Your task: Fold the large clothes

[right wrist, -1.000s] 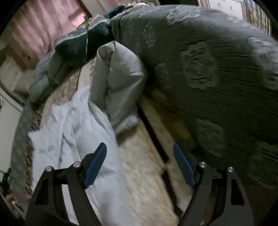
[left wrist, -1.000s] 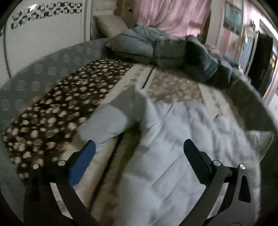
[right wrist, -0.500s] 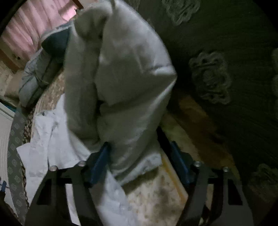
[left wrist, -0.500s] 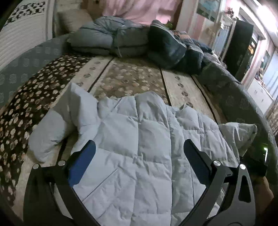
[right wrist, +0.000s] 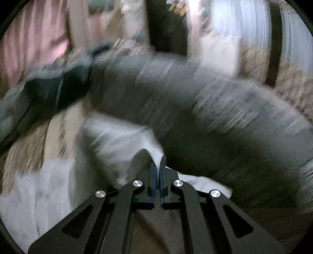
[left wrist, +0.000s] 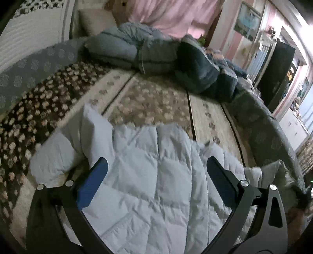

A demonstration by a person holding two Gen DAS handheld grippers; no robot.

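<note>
The left wrist view looks from just above the pale quilted jacket (left wrist: 156,185), down and forward between its own spread fingers (left wrist: 93,181), across the patterned bed cover (left wrist: 148,101) to the heaped bedding (left wrist: 137,50) and pink curtain (left wrist: 172,17). The right wrist view sits low and close at the jacket's edge (right wrist: 117,148), badly blurred, facing the grey padded side (right wrist: 215,109) and the room beyond. Both share the jacket, the dark bedding (right wrist: 64,86) and the curtain

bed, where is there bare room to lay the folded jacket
Free: the patterned bedspread between the pale jacket and the bedding pile, and the dark spotted strip beside the sleeve. Crowded: the head end.
</note>
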